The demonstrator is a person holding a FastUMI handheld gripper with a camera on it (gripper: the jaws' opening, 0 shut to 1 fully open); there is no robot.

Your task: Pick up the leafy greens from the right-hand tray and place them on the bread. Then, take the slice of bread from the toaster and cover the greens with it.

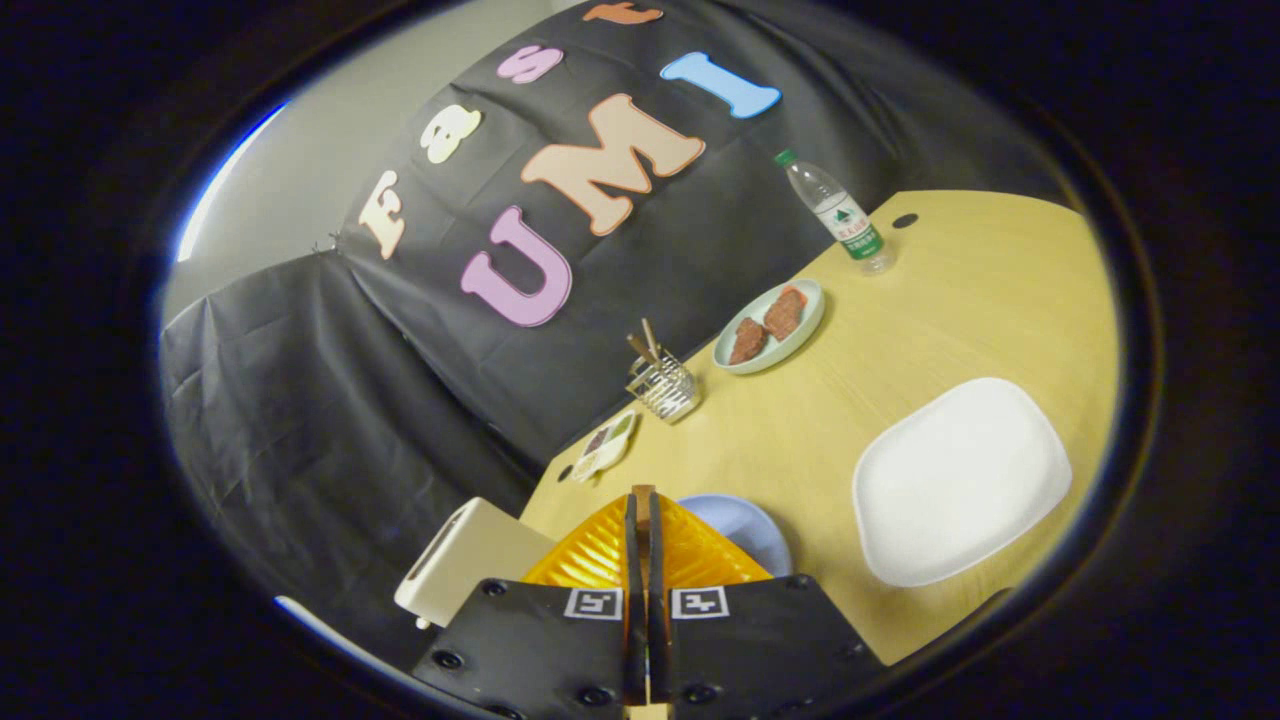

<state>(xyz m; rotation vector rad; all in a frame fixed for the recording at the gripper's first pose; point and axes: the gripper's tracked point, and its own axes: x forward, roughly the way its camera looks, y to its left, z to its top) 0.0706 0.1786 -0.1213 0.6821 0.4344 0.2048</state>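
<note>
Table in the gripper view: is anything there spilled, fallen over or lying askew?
Nothing stands out. The water bottle stands upright with its cap on, the two brown pieces lie inside their plate, and the utensil holder is upright. The fingers are shut on a thin tan slice, seen edge-on.

The bread slice [643,489], thin and tan, stands edge-on, pinched between the two fingers of the gripper [643,502], which press on both its faces. The toaster [470,556], a cream-white box with a dark slot, sits at the desk's near left corner, just beside the fingers. A pale blue plate [748,527] lies just beyond them, partly hidden. The white right-hand tray [960,480], a rounded rectangle, lies flat near the desk's right edge.
</note>
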